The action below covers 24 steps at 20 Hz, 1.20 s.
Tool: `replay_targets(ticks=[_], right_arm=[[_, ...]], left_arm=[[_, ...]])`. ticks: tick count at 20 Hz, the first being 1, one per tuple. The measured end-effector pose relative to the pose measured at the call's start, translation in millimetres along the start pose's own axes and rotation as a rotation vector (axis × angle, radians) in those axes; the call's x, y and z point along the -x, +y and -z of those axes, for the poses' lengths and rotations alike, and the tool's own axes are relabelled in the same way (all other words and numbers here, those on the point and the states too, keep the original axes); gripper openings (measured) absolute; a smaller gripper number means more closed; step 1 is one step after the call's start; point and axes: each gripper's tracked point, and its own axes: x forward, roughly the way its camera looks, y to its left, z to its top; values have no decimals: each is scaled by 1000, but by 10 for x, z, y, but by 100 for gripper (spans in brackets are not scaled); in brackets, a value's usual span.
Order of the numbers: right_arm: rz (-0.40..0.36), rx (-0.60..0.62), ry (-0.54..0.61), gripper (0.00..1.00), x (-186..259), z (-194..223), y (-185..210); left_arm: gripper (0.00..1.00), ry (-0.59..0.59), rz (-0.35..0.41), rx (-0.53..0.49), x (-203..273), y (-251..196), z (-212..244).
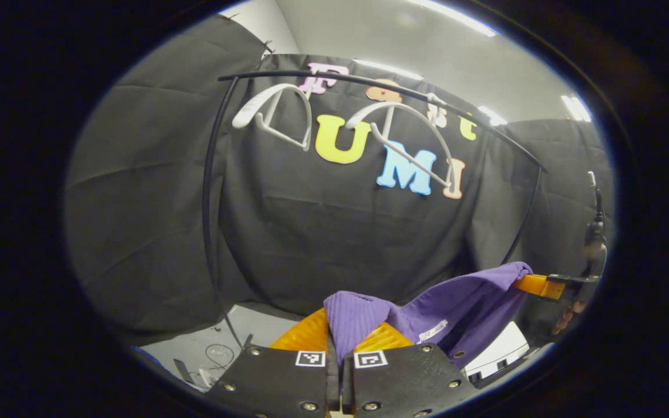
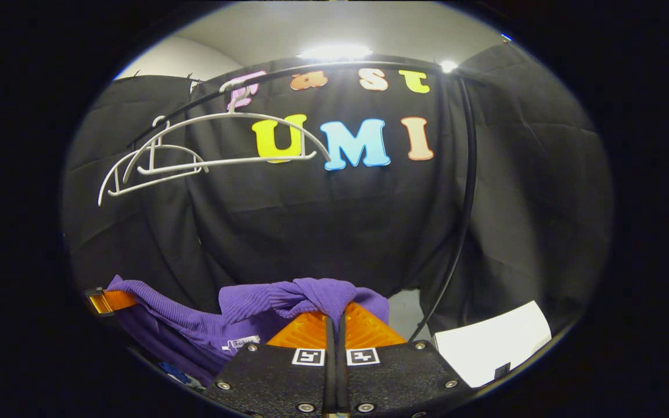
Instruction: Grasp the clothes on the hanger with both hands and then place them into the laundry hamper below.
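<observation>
A black cloth wall (image 1: 334, 232) closes the booth at the back, under a pale ceiling with strip lights (image 1: 450, 14). A thin black clothes rail (image 1: 381, 87) arches across in front of the wall, and two white hangers (image 2: 224, 145) hang bare from it.

Below the rail, the purple ribbed garment (image 1: 450, 307) is off the hangers and stretched between the two grippers. Its long axis runs roughly sideways, from one gripper to the other, sagging a little in the middle, with a small white label (image 1: 433, 330) near its lower edge.

In the left gripper view, the left gripper (image 1: 339, 339) has its jaws pressed together on a bunched end of the garment, the cloth rising out from between the fingers. Far to the right in that view the other gripper's finger (image 1: 538, 285) enters the opposite end of the cloth, with part of a hand behind it.

In the right gripper view, the right gripper (image 2: 336, 325) is likewise clamped on a knotted bunch of the garment, and the fabric trails off to the left toward the other gripper's finger (image 2: 111, 301).

A white sheet-like thing (image 2: 491, 348) lies low at the right in the right gripper view; a pale floor (image 1: 207, 348) with cables shows low at the left in the left gripper view.
</observation>
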Motion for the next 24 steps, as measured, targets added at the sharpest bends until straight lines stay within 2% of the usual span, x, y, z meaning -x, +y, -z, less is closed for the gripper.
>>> replay_targets(ticks=[3,4,5,12,17,19,20,21,24], right_arm=[[-25,-26,104,0,-9,454,18],[-31,-32,134,0,-27,597,19],[-36,-33,170,0,-45,743,20],[-23,-100,382,0,-158,1726,-34],[-24,-105,478,0,-348,2150,-17],[-25,-122,504,0,-388,2287,15],[-25,-126,509,0,-418,2330,20],[-23,-124,515,0,-441,2379,24],[-17,-120,536,0,-522,2501,27]], left_arm=[[5,67,-16,35,9,-28,354],[0,91,-16,29,12,-42,514],[3,118,-11,15,6,-70,663],[3,264,40,-36,-325,-349,1471],[3,353,81,-62,-589,-516,2008],[3,396,86,-64,-659,-534,2198],[0,411,88,-66,-702,-526,2288],[3,425,86,-68,-744,-509,2377],[4,453,76,-66,-807,-451,2580]])
